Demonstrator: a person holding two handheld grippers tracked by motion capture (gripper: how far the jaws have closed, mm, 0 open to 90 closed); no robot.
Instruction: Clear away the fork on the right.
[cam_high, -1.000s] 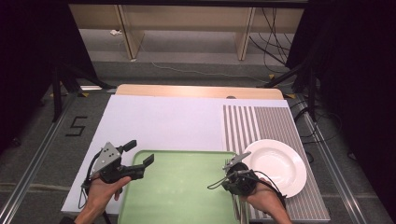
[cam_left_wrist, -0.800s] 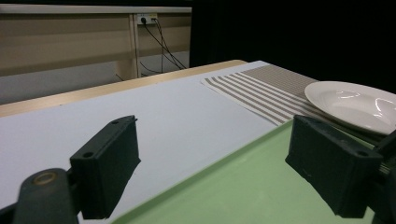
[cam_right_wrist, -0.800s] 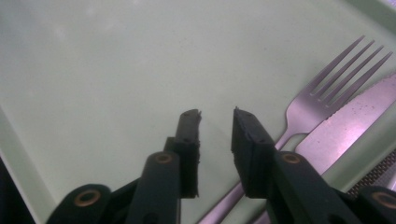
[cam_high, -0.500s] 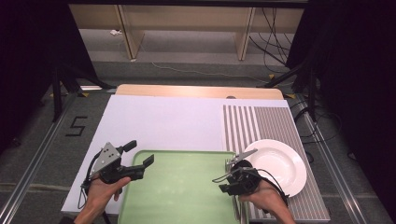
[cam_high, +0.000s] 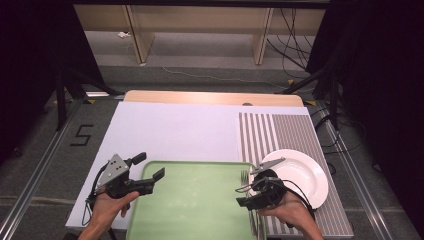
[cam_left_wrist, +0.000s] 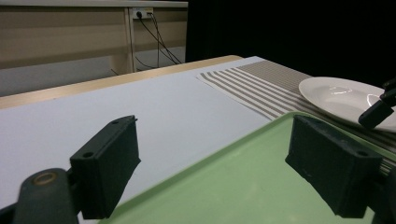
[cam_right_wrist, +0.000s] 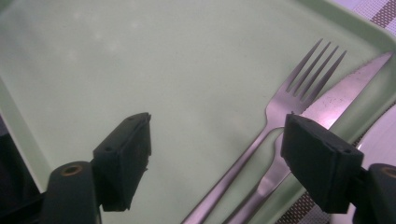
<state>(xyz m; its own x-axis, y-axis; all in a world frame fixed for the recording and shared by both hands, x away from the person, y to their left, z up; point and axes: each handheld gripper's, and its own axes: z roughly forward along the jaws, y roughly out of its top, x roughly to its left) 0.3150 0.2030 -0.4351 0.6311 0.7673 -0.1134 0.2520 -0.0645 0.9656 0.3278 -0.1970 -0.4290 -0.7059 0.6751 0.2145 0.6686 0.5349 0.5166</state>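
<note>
My left gripper (cam_high: 147, 166) sits low and near level in my left hand (cam_high: 111, 207), jaws wide apart. My right gripper (cam_high: 243, 195) tilts downward from my right hand (cam_high: 288, 210), jaws spread too.

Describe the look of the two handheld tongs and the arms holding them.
Both tongs are black, with two blocky rectangular jaws. The left tongs carry a grey three-cornered plate on top; the right tongs trail a thin black cable. The forearms are bare, with no sleeves visible.

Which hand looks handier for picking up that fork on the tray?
Right. The right gripper hangs open just above the fork at the tray's right edge. The left gripper is open at the opposite edge.
</note>
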